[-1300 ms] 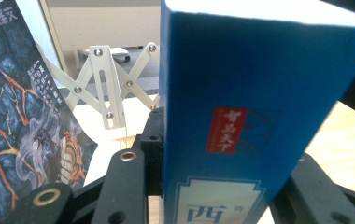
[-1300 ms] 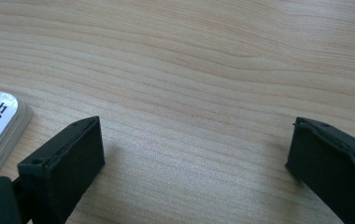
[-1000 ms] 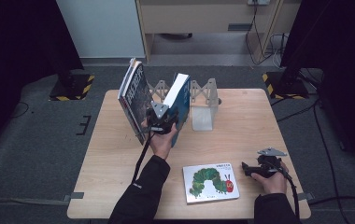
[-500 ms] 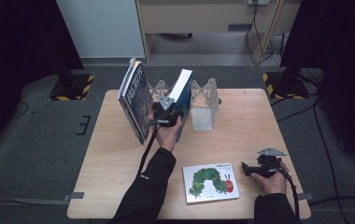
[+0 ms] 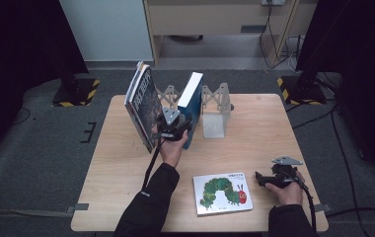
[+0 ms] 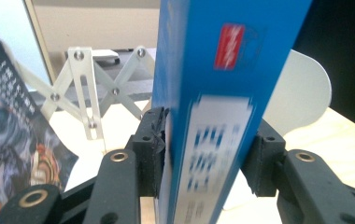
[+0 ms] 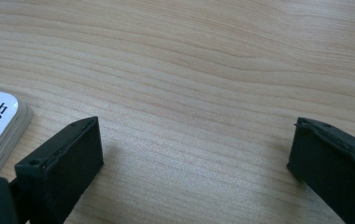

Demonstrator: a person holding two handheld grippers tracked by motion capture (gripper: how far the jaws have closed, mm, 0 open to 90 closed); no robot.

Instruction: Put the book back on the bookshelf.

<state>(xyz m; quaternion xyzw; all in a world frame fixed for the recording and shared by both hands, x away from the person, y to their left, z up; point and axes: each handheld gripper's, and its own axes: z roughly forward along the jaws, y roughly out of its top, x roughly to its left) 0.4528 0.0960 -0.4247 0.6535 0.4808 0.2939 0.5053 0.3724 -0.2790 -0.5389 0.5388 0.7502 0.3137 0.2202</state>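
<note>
Work in hand: I am standing the tall blue hardcover book [image 5: 191, 106] upright in the white metal accordion book rack [image 5: 214, 112] at the far side of the light wooden desk [image 5: 254, 140].
Left jaws: my left gripper [image 6: 208, 154] straddles the blue book's spine; its jaws have just been opening, with the book between them. One pad seems to touch the cover and the other stands just off it, so I judge the grip released.
What changed: since a second ago the blue book has tipped from a lean to nearly upright, beside the dark illustrated book [image 5: 142, 106].
Meaning: the book looks placed; I can withdraw.
Right jaws: my right gripper [image 5: 263, 178] rests with jaws wide apart and empty, just beside the flat white caterpillar picture book [image 5: 222, 192].
</note>
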